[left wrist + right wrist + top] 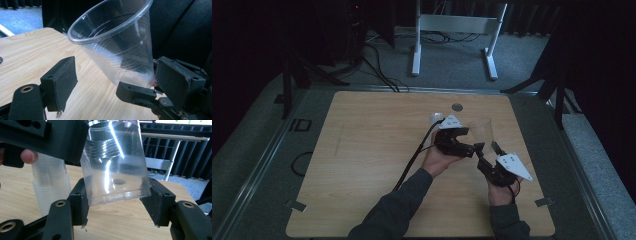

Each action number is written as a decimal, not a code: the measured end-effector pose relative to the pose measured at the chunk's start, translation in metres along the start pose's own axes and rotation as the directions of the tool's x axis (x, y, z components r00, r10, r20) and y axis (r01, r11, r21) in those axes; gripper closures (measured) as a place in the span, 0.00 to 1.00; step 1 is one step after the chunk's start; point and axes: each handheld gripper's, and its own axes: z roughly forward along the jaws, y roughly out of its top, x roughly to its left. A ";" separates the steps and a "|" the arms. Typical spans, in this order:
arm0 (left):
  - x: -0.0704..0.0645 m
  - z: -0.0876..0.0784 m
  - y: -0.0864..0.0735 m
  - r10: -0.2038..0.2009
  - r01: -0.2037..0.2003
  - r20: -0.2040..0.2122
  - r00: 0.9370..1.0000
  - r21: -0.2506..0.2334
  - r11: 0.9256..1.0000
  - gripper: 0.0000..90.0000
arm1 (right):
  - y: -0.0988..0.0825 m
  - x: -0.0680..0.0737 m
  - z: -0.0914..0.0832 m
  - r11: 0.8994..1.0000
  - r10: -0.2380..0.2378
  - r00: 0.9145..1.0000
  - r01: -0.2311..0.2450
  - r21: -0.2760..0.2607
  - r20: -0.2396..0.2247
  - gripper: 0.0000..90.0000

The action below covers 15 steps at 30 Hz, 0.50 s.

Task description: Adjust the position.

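A clear plastic cup hangs tilted above the wooden table, right of centre. My right gripper comes at it from below and is shut on its base; in the right gripper view both pads press the cup at the bottom. My left gripper is just left of the cup. In the left gripper view its jaws stand open on either side of the cup, with the left pad well apart from it. A stack of clear cups stands behind, by the left hand.
The stack of cups stands on the table beyond the left gripper. A small metal disc is set into the table's far edge. A black cable trails from the left gripper. A white desk frame stands on the floor behind.
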 end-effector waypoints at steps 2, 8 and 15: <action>0.000 0.001 0.000 -0.006 0.006 0.003 1.000 -0.004 1.000 0.19 | 0.000 0.000 0.000 1.000 0.000 1.000 0.000 -0.001 -0.002 0.48; 0.001 0.003 0.000 -0.028 0.028 0.007 1.000 -0.027 0.999 0.18 | 0.000 0.001 -0.001 1.000 0.002 1.000 -0.002 -0.007 -0.005 0.48; 0.002 0.006 0.001 -0.047 0.048 0.015 0.999 -0.053 0.997 0.18 | 0.000 0.003 0.000 1.000 0.000 1.000 0.000 -0.006 -0.011 0.48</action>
